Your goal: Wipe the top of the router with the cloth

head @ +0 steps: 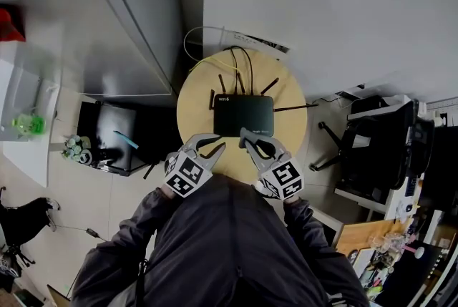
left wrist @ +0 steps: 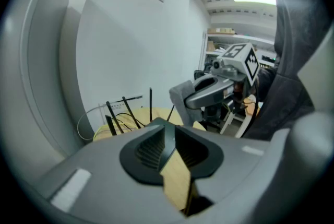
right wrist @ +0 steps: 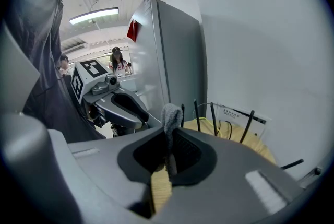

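Now we hold both tools low over the near side of the round wooden table (head: 288, 92), just in front of our dark jacket (head: 229, 241). The black router (head: 243, 116) lies flat near the table's middle, with its thin antennas (head: 270, 86) standing up along the far edge and sides. A yellow cable (head: 187, 48) loops off the back of the table toward the white wall (head: 322, 5).

Our right gripper (right wrist: 169, 133) is clamped on the grey cloth (right wrist: 170, 115). A small bunched tuft of it stands upright out of the closed jaws, and the left gripper view shows the same tuft hanging at that tool's tip. From the head view the right tool's tip sits right at the router's near edge. We cannot tell whether the cloth touches the casing.

Our left gripper (left wrist: 168, 126) has its jaws pressed together with nothing between them; only bare wood shows through the gap below the pads. It points toward the router's near left corner, just beside the right tool and apart from it.

A tall grey cabinet (right wrist: 177, 61) stands to the left of the table.
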`<action>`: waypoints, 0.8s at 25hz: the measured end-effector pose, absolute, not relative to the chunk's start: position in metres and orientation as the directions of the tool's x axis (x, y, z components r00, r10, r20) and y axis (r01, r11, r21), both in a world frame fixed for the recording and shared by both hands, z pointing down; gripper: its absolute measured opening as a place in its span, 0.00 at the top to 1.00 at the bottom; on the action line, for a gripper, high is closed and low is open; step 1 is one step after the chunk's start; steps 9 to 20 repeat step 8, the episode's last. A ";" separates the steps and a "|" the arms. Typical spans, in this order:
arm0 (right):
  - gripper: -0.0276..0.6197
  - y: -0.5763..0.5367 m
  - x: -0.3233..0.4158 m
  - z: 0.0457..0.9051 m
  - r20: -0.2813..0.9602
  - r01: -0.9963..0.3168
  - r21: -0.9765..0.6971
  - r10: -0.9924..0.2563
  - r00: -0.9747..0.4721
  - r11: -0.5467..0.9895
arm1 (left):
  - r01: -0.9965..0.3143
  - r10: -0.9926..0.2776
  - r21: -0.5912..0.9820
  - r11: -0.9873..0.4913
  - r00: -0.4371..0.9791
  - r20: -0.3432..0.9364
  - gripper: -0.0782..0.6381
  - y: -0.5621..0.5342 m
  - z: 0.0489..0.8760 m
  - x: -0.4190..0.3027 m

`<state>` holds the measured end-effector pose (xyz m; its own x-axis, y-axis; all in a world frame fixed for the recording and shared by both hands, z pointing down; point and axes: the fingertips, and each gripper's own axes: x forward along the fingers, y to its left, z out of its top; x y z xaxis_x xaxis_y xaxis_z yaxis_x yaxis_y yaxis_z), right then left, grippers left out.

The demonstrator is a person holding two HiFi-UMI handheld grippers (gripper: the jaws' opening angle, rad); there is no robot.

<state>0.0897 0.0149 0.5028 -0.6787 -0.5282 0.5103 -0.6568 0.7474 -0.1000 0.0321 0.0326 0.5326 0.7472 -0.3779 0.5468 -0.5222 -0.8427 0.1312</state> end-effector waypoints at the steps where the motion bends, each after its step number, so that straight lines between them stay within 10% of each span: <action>1: 0.92 0.015 0.089 0.503 0.511 -0.657 -0.100 -0.528 -0.678 0.747 | -0.521 -0.377 0.131 -0.844 0.748 0.547 0.80 0.033 0.533 0.032; 20: 0.92 0.016 0.088 0.501 0.512 -0.657 -0.099 -0.528 -0.677 0.747 | -0.514 -0.373 0.129 -0.848 0.752 0.544 0.80 0.034 0.532 0.034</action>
